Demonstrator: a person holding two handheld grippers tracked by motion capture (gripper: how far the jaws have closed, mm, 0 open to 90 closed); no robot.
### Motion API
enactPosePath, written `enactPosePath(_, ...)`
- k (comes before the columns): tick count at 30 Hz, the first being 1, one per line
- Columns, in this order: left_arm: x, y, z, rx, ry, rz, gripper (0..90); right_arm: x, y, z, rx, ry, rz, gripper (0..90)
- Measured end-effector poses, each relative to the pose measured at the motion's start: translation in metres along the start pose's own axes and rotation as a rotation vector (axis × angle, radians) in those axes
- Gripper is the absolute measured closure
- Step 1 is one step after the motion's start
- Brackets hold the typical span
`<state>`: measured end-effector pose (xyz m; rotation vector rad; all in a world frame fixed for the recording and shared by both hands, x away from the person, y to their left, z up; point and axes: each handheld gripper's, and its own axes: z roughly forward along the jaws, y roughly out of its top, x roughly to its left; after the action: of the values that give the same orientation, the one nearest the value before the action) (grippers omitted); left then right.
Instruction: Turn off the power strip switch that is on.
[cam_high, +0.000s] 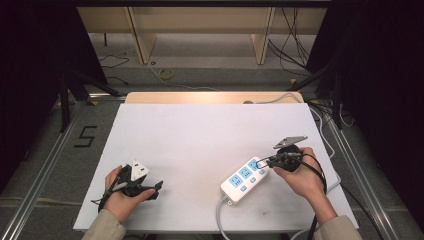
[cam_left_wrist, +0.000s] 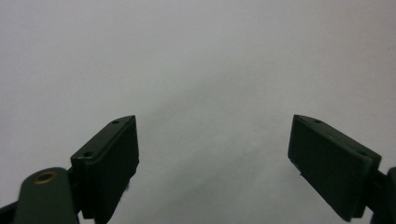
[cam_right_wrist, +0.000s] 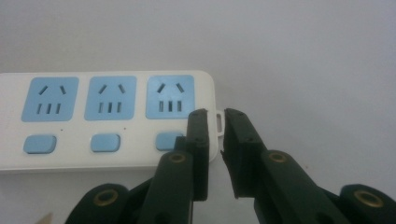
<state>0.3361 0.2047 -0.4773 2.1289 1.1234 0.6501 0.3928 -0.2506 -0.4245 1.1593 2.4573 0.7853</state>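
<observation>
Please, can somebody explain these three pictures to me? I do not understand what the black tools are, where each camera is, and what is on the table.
A person sits at a white table with a hand-held gripper in each hand, a tool with two black jaws. One camera looks down from above. The other two ride on the grippers and look along the jaws. The left hand-held gripper is open over bare table, holding nothing. The right hand-held gripper has a narrow gap between its jaws, at the end of a white power strip with three blue sockets. Nothing is held.
</observation>
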Motion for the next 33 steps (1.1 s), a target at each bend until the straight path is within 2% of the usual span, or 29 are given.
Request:
enactPosePath(11,0.001,0.0,0.0,0.001,0.001,-0.001,16.0,-0.009,-0.013,-0.002,-0.026,-0.017,0.044,72.1)
enactPosePath(16,0.001,0.0,0.0,-0.001,0.003,-0.001,16.0,-0.012,-0.02,-0.003,-0.045,-0.018,0.07,65.5)
enactPosePath(25,0.001,-0.001,-0.001,-0.004,0.009,-0.008,16.0,-0.014,-0.029,-0.006,-0.095,-0.004,0.077,57.3)
enactPosePath(33,0.002,-0.001,-0.001,-0.003,0.009,-0.008,15.9,-0.013,-0.035,-0.007,-0.125,-0.017,0.071,53.4)
